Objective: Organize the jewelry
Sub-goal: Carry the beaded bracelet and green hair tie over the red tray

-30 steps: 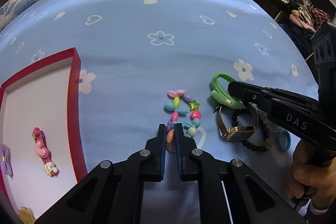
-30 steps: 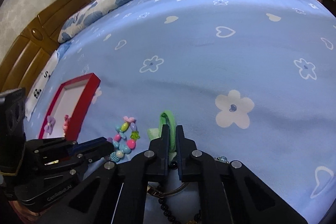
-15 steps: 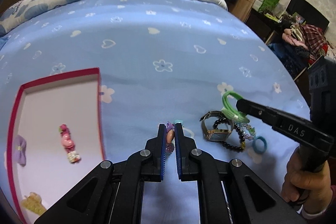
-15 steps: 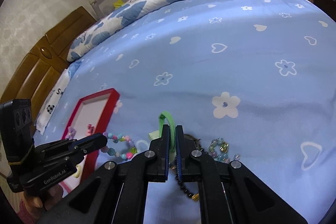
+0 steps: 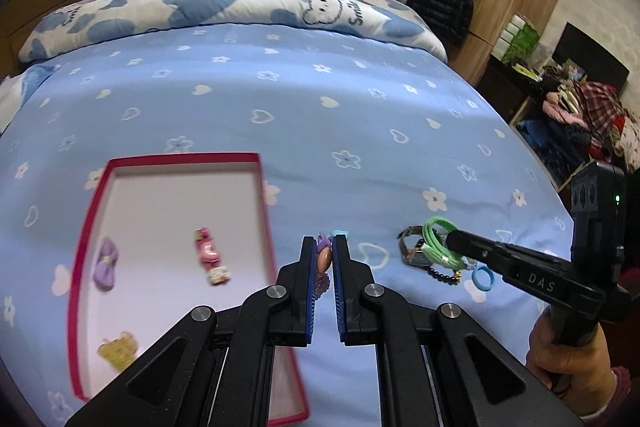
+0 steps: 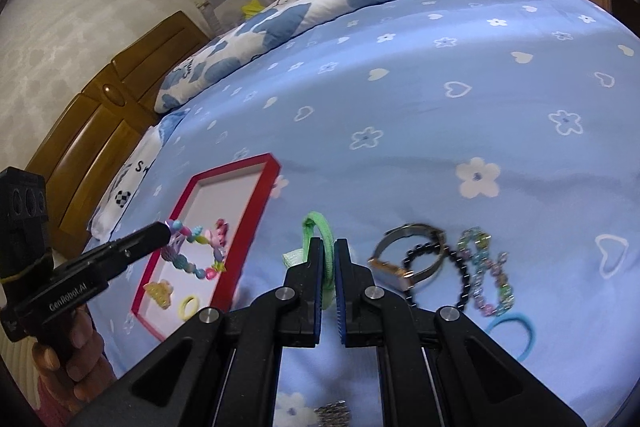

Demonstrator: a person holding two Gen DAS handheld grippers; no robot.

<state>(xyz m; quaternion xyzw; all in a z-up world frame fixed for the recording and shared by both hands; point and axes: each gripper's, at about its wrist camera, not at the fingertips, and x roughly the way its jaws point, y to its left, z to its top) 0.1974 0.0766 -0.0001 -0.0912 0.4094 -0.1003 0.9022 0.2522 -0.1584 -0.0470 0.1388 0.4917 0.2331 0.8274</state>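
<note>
My left gripper (image 5: 324,247) is shut on a colourful bead bracelet (image 5: 323,259) and holds it in the air; in the right wrist view the bracelet (image 6: 196,259) hangs over the red-rimmed tray (image 6: 264,183). My right gripper (image 6: 329,247) is shut on a green hair tie (image 6: 318,227), lifted above the blue bedsheet; the hair tie also shows in the left wrist view (image 5: 438,239). The tray (image 5: 180,158) holds a pink clip (image 5: 210,259), a purple bow (image 5: 106,263) and a yellow clip (image 5: 118,349).
On the sheet to the right lie a watch (image 6: 404,259), a black bead bracelet (image 6: 452,267), a pastel bead bracelet (image 6: 486,275) and a blue hair tie (image 6: 516,331). A folded quilt (image 5: 240,7) lies at the bed's far end. Wardrobe and clutter (image 5: 580,107) stand right of the bed.
Both grippers have risen off the sheet with their items. My left gripper has carried the bead bracelet left to the tray. The green hair tie now hangs clear of the jewelry pile.
</note>
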